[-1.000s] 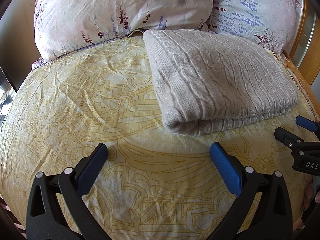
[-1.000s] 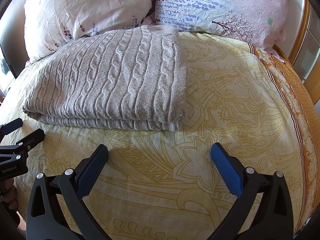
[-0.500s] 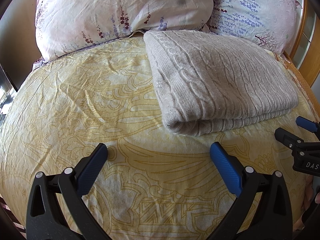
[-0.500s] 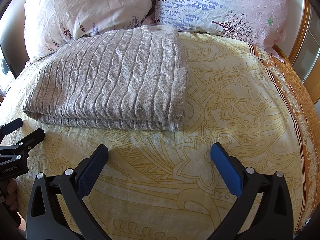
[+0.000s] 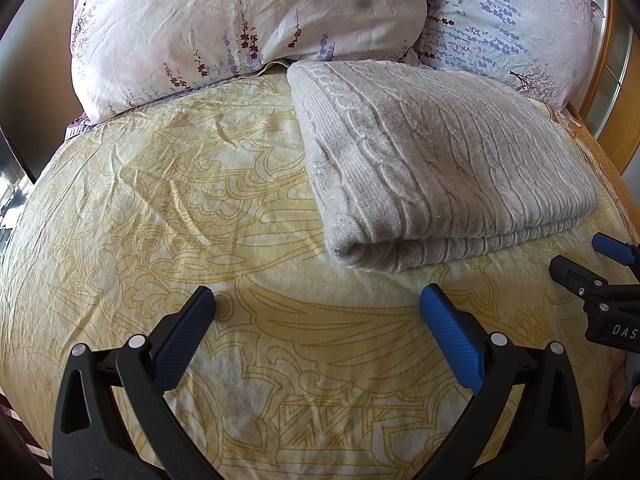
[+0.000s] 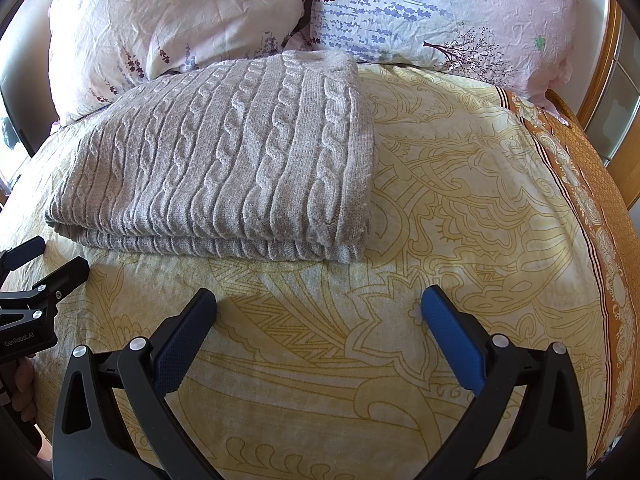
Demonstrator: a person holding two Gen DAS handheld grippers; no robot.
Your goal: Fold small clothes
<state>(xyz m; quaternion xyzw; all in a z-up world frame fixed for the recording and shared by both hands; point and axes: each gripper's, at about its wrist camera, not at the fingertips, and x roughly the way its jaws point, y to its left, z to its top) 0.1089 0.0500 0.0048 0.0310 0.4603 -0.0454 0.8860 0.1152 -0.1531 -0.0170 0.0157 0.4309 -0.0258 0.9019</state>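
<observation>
The grey cable-knit sweater (image 6: 224, 160) lies folded on the bed (image 6: 460, 220) near the pillows (image 6: 420, 8); left gripper (image 5: 318, 312) and right gripper (image 6: 318, 312) hover with jaws wide, empty, suggesting folding is done.

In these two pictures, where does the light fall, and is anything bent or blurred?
Left wrist view: sunlight washes out the grey knit sweater, its cables faint; the bedspread bulges from fisheye. Right wrist view: the cables read sharp, shadow lies under the sweater's near fold, and the open right claw stays crisp.

Folded sweater (image 6: 224, 152) on the bed (image 6: 460, 208), its far edge against two pillows (image 6: 168, 20) at the head edge.
</observation>
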